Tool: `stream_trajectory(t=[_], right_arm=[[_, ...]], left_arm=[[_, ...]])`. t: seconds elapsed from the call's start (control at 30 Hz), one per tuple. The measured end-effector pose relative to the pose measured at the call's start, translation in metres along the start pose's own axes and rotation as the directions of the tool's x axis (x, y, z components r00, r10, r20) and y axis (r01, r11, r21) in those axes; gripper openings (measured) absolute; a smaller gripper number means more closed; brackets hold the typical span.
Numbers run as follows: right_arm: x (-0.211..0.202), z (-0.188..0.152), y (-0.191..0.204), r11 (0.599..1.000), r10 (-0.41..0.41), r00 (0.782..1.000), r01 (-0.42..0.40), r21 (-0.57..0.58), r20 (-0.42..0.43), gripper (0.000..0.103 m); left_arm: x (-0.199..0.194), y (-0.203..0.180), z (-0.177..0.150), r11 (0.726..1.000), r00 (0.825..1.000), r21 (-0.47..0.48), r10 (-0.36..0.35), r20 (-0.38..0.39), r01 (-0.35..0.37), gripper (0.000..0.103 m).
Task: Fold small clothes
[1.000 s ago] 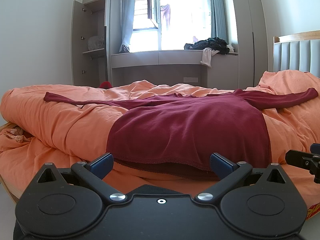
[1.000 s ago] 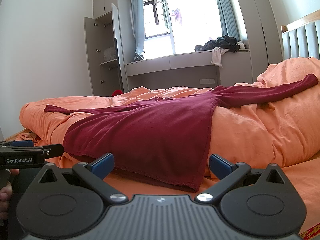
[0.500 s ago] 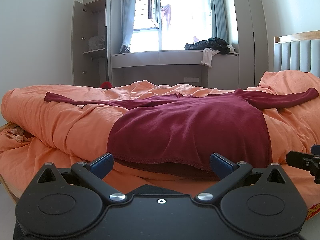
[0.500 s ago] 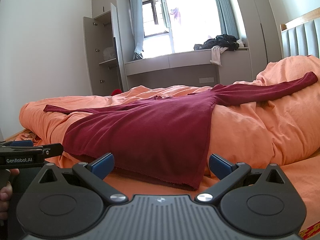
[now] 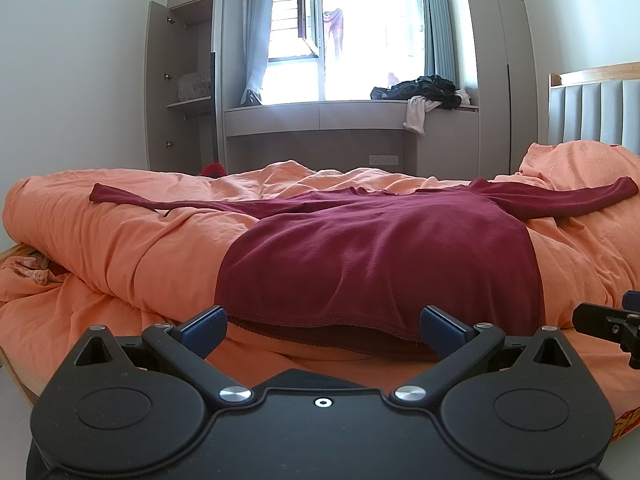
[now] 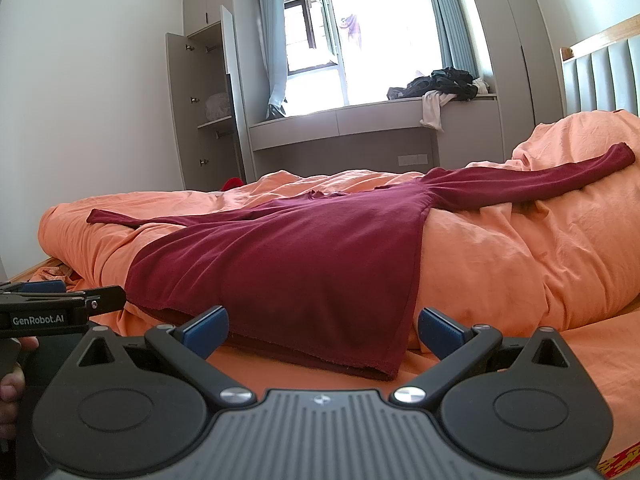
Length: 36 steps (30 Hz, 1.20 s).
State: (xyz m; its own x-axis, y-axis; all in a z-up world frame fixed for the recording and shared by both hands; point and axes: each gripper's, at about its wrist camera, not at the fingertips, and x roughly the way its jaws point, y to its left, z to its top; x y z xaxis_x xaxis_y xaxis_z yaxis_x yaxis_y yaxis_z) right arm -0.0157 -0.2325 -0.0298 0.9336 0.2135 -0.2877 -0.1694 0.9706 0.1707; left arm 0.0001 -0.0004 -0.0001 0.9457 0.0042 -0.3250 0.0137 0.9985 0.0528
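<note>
Both tools, left tool and right tool, spread wide before the flat maroon top.

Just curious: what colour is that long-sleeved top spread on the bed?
Dark red, plain, no pattern. The long-sleeved top shows best in the left wrist view.

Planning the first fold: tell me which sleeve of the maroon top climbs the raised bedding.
The right sleeve, rising toward the headboard; the left sleeve lies low.

Daylight poured through the window, which was blown out white. The room was bright and sharp; fisheye bending curved the walls, and the corners were vignetted black.
</note>
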Motion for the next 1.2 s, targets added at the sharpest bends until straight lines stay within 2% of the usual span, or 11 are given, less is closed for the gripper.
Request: stream_trajectory(t=[1.2], right_arm=[[0.0064, -0.0005, -0.0017, 1.0, 0.011, 1.0, -0.011, 0.008, -0.017, 0.103]], left_arm=[[0.0012, 0.0027, 0.0007, 1.0, 1.0, 0.004, 0.002, -0.001, -0.002, 0.103]])
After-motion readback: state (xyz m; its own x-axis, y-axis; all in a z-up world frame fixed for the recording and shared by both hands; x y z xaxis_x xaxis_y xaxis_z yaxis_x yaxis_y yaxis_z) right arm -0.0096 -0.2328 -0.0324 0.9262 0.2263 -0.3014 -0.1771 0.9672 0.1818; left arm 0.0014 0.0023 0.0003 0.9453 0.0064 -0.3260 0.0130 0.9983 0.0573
